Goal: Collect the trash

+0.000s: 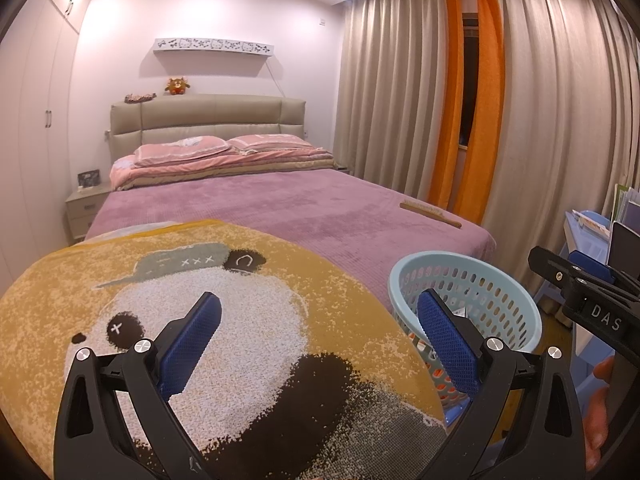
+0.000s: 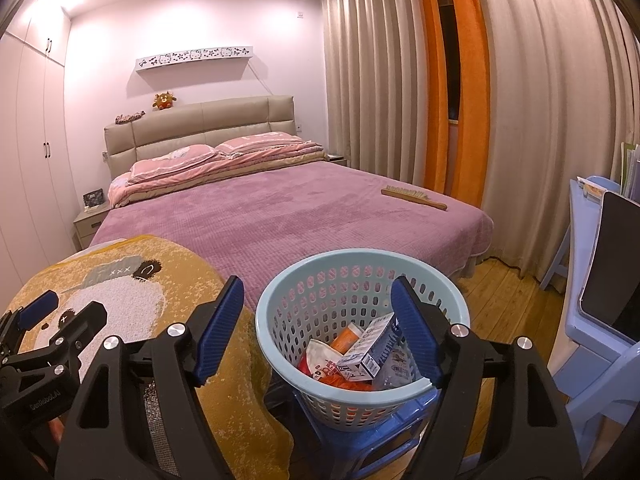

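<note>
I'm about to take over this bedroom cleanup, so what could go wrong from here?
The basket of trash sits on a small blue stool beside the bed, so a bump from the open right gripper might tip it. The wooden brush on the purple bedspread could be mistaken for trash.

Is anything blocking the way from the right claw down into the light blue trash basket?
Nothing visible does. The right claw hangs open and empty above the light blue basket, whose mouth is uncovered. Inside lie a carton and wrappers, well below the rim.

One basket (image 2: 362, 394), two pillows (image 2: 176, 160), one brush (image 2: 414, 197)
</note>
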The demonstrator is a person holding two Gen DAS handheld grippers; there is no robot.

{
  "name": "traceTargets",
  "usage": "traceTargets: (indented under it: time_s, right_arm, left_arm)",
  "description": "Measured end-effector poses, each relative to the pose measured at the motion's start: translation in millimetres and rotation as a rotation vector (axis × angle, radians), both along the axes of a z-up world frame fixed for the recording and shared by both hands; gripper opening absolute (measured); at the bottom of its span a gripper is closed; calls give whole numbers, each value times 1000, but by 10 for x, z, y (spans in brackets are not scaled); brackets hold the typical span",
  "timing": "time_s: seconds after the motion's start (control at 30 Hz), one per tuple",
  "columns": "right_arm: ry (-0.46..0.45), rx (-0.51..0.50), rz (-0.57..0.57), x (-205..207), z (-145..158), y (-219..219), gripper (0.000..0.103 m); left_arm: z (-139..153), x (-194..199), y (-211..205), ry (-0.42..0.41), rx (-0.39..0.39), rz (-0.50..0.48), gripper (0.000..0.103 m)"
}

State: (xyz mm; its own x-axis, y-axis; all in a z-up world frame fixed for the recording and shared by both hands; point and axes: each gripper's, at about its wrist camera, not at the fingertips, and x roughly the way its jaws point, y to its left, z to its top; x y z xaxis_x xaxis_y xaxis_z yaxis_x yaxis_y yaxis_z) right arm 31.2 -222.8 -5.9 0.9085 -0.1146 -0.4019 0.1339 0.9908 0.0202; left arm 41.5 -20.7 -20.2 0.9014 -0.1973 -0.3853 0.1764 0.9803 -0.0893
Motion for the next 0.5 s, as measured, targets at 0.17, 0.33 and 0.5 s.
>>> traceTargets:
  time_s: [0.17, 0.33, 0.5]
  right_arm:
    - [0, 0, 1, 3, -1, 0, 73]
    - [1, 1, 1, 10, 4, -7, 74]
    - [0, 1, 2, 13, 4, -8, 75]
  left_arm:
    - [1, 1, 0, -1, 1, 1, 96]
    - [0, -6, 2, -1, 0, 2, 95]
    - [1, -3, 2, -1, 3, 1, 95]
